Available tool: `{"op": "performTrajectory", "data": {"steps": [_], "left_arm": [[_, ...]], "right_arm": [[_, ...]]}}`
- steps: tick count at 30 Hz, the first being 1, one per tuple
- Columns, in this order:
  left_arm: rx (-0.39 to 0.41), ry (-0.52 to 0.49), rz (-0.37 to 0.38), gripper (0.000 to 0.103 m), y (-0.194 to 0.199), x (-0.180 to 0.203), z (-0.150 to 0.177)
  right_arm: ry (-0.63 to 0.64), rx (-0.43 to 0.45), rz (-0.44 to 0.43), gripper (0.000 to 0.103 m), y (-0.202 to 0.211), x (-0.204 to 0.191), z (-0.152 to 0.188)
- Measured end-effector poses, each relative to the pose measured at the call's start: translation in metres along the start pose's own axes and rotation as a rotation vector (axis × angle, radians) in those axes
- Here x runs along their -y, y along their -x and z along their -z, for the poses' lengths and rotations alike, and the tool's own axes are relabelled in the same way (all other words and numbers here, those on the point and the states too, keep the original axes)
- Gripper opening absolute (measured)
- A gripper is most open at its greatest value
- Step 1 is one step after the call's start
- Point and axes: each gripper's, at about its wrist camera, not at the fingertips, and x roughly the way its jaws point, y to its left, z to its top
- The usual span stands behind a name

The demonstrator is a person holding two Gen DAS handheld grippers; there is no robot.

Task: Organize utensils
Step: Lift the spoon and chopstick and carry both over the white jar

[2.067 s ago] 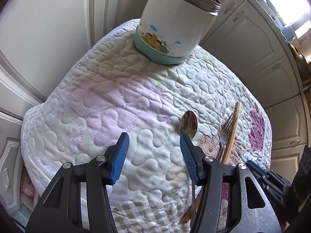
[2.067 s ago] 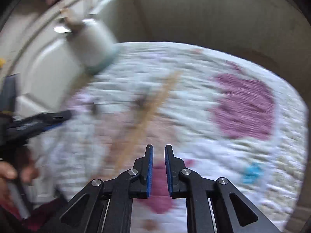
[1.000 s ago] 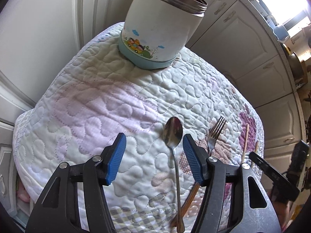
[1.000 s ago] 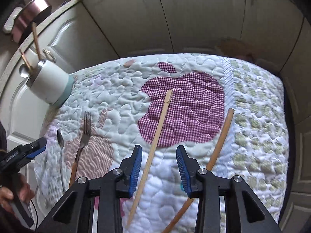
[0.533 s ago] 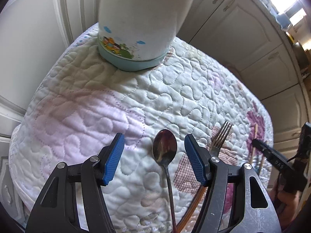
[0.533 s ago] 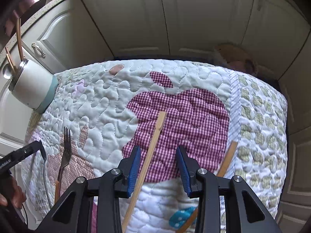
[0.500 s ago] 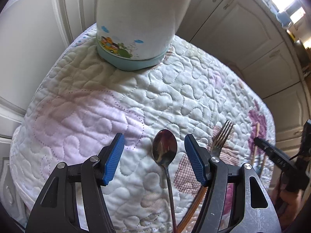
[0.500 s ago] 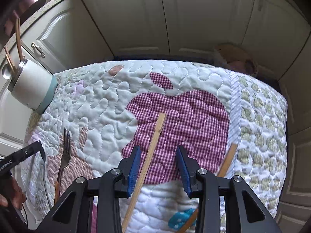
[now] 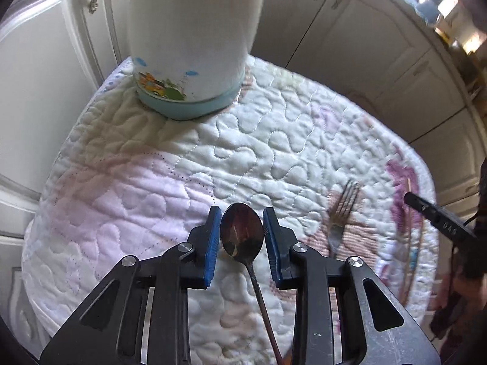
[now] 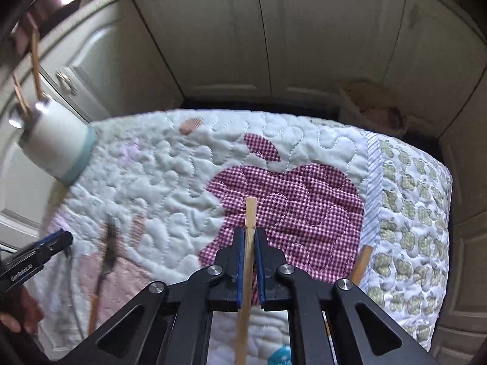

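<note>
A metal spoon (image 9: 242, 232) lies on the quilted table cover (image 9: 274, 140). My left gripper (image 9: 242, 231) has closed in around the spoon bowl, its blue pads touching or nearly touching both sides. A white utensil jar (image 9: 188, 39) with a blue base stands ahead of it; it also shows in the right wrist view (image 10: 53, 144) with chopsticks in it. My right gripper (image 10: 250, 240) is shut on a flat wooden chopstick (image 10: 250, 213) over the red gingham apple patch. A second chopstick (image 10: 362, 263) lies to the right. A fork (image 9: 342, 210) lies right of the spoon.
White cabinet doors (image 10: 261, 30) surround the small covered table on the far sides. The cover's edges drop off close on the left (image 9: 33, 243) and right (image 10: 438, 243). The other gripper's tip (image 9: 438, 217) shows at the right of the left wrist view.
My left gripper has narrowed from wide open to close around the spoon bowl. My right gripper has shut on the wooden chopstick. Both have moved slightly forward and lower.
</note>
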Motion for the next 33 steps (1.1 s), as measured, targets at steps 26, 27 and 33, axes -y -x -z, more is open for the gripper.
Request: {"op": "performTrajectory", "data": {"steps": [26,27,33], "left_arm": [[0.236,-0.026,0.100,0.026,0.147,-0.015,-0.018],[0.242,-0.030,0.098,0.026,0.152,-0.016,-0.019],[0.265,-0.036,0.101,0.026,0.173,-0.018,-0.031]], "right_arm": [[0.132,0.230,-0.196,0.006,0.127,-0.080,-0.011],[0.136,0.234,-0.200,0.006,0.130,-0.083,-0.013],[0.167,0.276,-0.232,0.006,0.144,-0.112,-0.031]]}}
